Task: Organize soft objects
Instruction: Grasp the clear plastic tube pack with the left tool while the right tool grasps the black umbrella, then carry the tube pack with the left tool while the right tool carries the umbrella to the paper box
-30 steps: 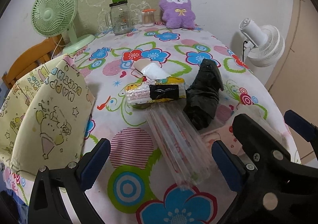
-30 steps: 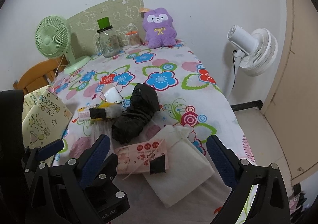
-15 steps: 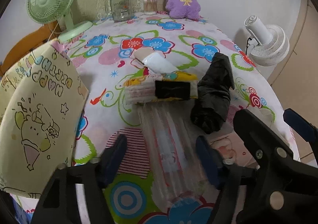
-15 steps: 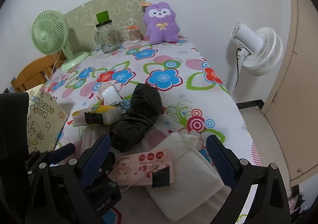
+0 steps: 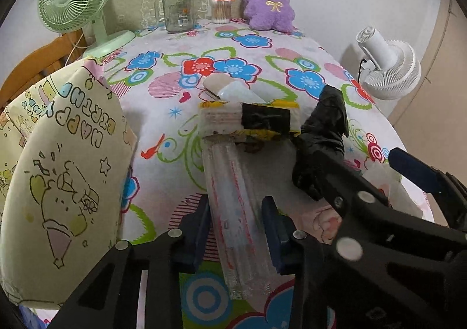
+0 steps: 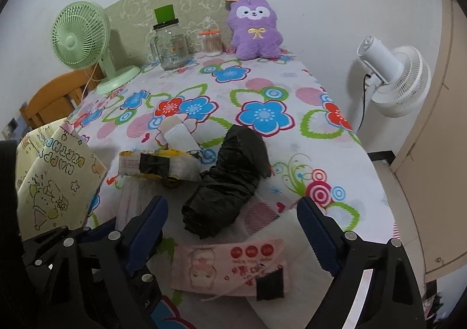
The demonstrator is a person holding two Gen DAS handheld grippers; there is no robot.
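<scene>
My left gripper (image 5: 235, 229) is shut on a clear plastic packet with red print (image 5: 233, 206) lying on the flowered tablecloth (image 5: 233, 66). Beyond it lie a yellow tissue pack with black tape (image 5: 251, 121), a white tube (image 5: 233, 91) and a crumpled black bag (image 5: 324, 139). My right gripper (image 6: 232, 229) is open above a pink tissue pack (image 6: 230, 267) and a white cloth bag (image 6: 286, 223); the black bag (image 6: 227, 180) lies just ahead. The clear packet's edge (image 6: 128, 200) shows at left.
A "Happy Birthday" paper gift bag (image 5: 64, 171) stands at the left table edge. At the back are a green fan (image 5: 76, 1), a glass jar (image 5: 178, 10), a cotton-swab jar (image 5: 221, 9) and a purple plush (image 5: 268, 1). A white fan (image 6: 394, 77) stands off the right edge.
My left gripper moved forward over the clear packet and closed its fingers on it. My right gripper stayed open and shifted slightly forward.
</scene>
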